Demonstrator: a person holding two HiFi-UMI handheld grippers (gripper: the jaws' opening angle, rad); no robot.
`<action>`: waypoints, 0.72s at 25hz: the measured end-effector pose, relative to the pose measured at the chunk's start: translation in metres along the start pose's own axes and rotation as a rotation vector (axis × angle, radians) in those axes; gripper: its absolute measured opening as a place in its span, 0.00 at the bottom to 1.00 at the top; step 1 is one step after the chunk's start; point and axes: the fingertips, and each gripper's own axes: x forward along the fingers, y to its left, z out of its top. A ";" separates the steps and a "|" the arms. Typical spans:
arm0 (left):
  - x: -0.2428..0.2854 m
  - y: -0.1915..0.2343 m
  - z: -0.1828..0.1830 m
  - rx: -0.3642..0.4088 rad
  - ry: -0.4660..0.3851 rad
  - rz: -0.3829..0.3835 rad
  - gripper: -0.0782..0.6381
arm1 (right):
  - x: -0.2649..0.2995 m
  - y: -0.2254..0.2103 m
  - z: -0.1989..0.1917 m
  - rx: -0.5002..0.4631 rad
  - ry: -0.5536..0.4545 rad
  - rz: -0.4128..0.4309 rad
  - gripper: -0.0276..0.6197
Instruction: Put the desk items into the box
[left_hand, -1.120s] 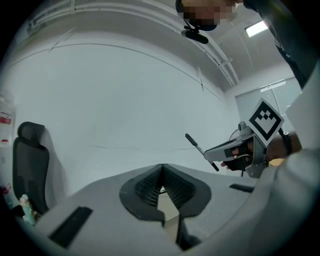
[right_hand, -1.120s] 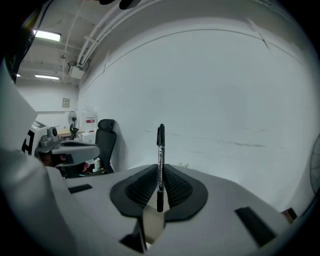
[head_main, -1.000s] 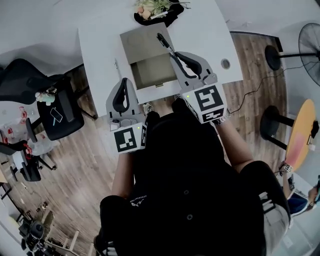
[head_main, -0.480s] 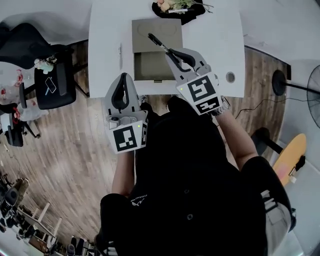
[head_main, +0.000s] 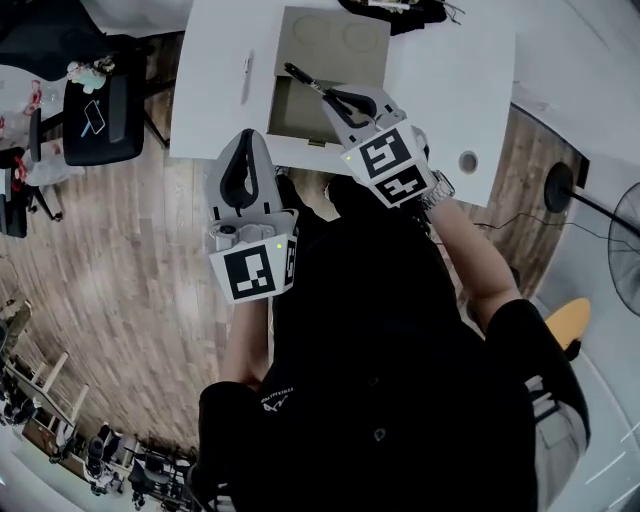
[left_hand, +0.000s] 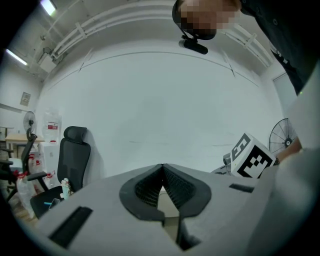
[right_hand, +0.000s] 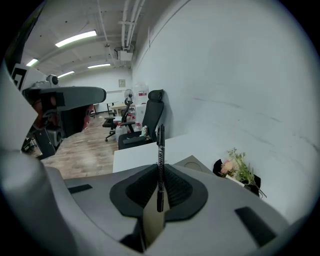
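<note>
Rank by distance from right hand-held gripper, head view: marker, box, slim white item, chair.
1. Black marker pen: clamped in right hand-held gripper.
2. Open brown cardboard box: just beneath.
3. Slim white item: desk, left of box.
4. Black office chair: far left.

We look along our left gripper (left_hand: 163, 174), its dark ribbed jaws pressed together at the tips. Beyond it stands a plain white wall (left_hand: 150, 100). A black office chair (left_hand: 73, 147) sits at left; a marker cube (left_hand: 252, 159) and a fan (left_hand: 283, 137) show at right.
</note>
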 end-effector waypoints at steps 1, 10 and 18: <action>0.000 0.002 -0.002 -0.005 0.004 0.010 0.12 | 0.006 0.001 -0.004 -0.004 0.014 0.010 0.10; 0.011 0.009 -0.022 -0.026 0.043 0.054 0.12 | 0.051 0.000 -0.053 -0.014 0.142 0.066 0.10; 0.023 0.012 -0.040 -0.053 0.070 0.057 0.12 | 0.092 0.000 -0.102 -0.008 0.264 0.103 0.10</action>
